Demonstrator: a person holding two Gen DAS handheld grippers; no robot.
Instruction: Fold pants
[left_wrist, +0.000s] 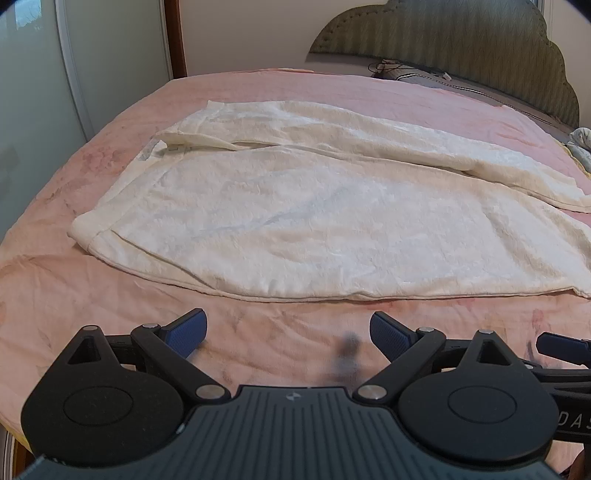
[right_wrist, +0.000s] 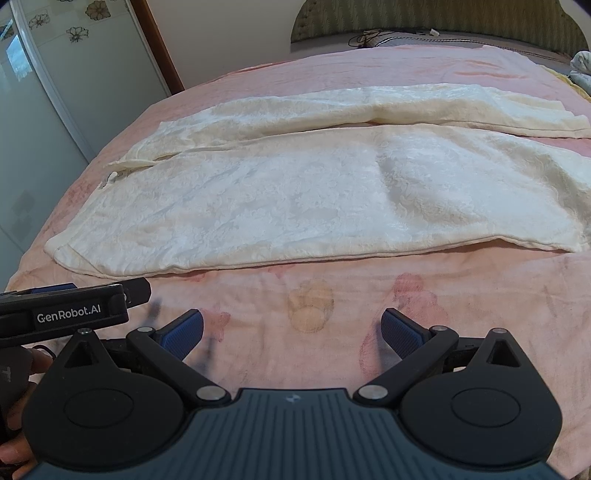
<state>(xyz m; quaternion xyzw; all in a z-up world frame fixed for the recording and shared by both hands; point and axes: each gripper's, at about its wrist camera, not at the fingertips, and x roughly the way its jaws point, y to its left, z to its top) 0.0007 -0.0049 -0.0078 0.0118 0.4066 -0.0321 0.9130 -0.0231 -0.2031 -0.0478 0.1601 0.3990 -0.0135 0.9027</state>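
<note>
Cream-white fleecy pants (left_wrist: 295, 214) lie spread flat on the pink bed cover, waistband to the left, both legs running to the right; they also show in the right wrist view (right_wrist: 314, 192). The far leg (right_wrist: 406, 107) lies apart from the near leg. My left gripper (left_wrist: 288, 332) is open and empty, hovering above the cover just short of the pants' near edge. My right gripper (right_wrist: 291, 332) is open and empty, also just short of the near edge. The left gripper's body shows at the left of the right wrist view (right_wrist: 74, 314).
The pink bed cover (left_wrist: 258, 343) spans the bed. A green padded headboard (left_wrist: 461, 44) stands at the far right, with a cable and dark items (left_wrist: 399, 70) below it. A pale wardrobe door (right_wrist: 44, 110) stands left of the bed. Patterned cloth (left_wrist: 581, 144) lies at the right edge.
</note>
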